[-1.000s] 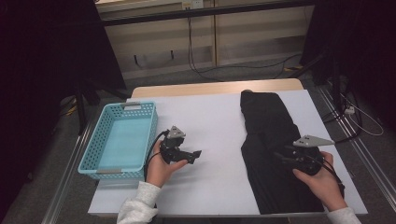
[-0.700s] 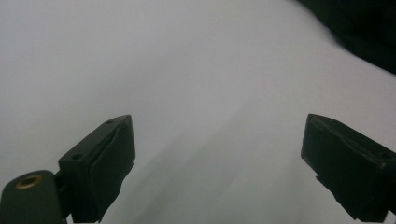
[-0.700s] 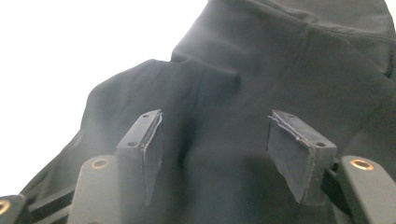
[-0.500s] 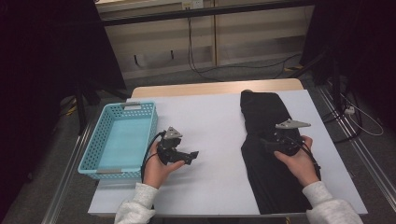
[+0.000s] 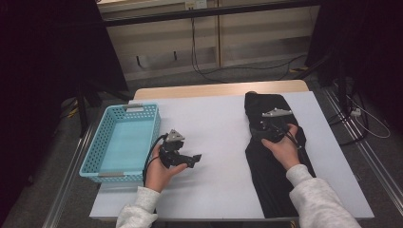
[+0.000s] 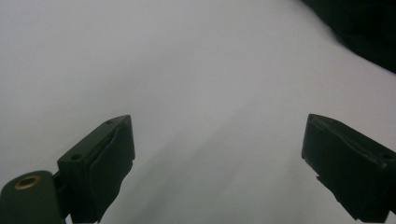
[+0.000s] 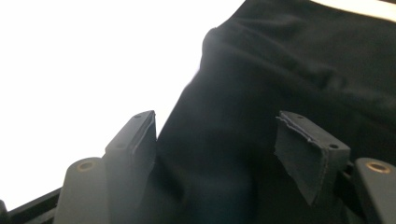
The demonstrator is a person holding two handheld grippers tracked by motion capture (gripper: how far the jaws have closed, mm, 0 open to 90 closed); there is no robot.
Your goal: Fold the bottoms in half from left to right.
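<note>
Right gripper (image 5: 263,127) is held low over the black garment (image 5: 275,161), and its jaws have just been opening; in the right gripper view they are seen spread apart, with the dark cloth (image 7: 299,93) lying beneath and between them but not pinched by either pad. The garment is laid lengthwise along the right part of the white table sheet (image 5: 218,142). Left gripper (image 5: 190,159) is rested on the bare sheet near the middle, its jaws set wide with nothing between them, as is shown in the left gripper view (image 6: 219,163). Beside it, at the left edge, a light-blue plastic basket (image 5: 154,124) is placed.
</note>
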